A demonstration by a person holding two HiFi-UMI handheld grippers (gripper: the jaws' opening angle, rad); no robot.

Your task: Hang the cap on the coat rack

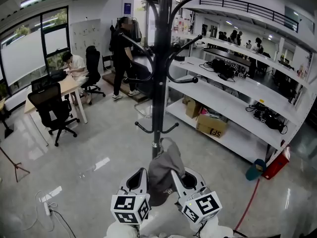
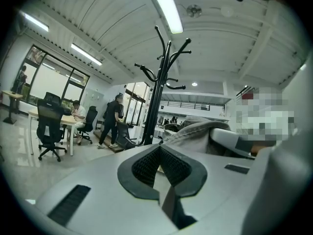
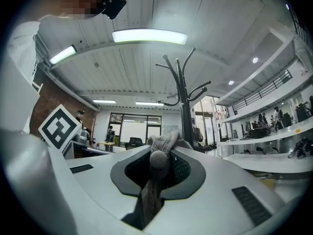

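Both grippers low, close to body, side by side, tips pointing forward and up.

Left gripper [image 1: 140, 175]: jaws drawn together, just thin sliver between pads [image 2: 146, 163], nothing I can make out in it. Marker cube [image 1: 130, 208] at rear, facing up.

Right gripper [image 1: 179, 177]: jaws clamped on grey fabric of cap [image 3: 164, 142], fold bunched between them. Its marker cube [image 1: 202, 206] tilted a bit outward.

Grippers angled slightly toward each other, tips near but not touching. White sleeve [image 3: 22, 62] shows at left edge of right gripper view.

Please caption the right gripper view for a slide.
Grey cap clamped in the right tool, coat rack ahead.
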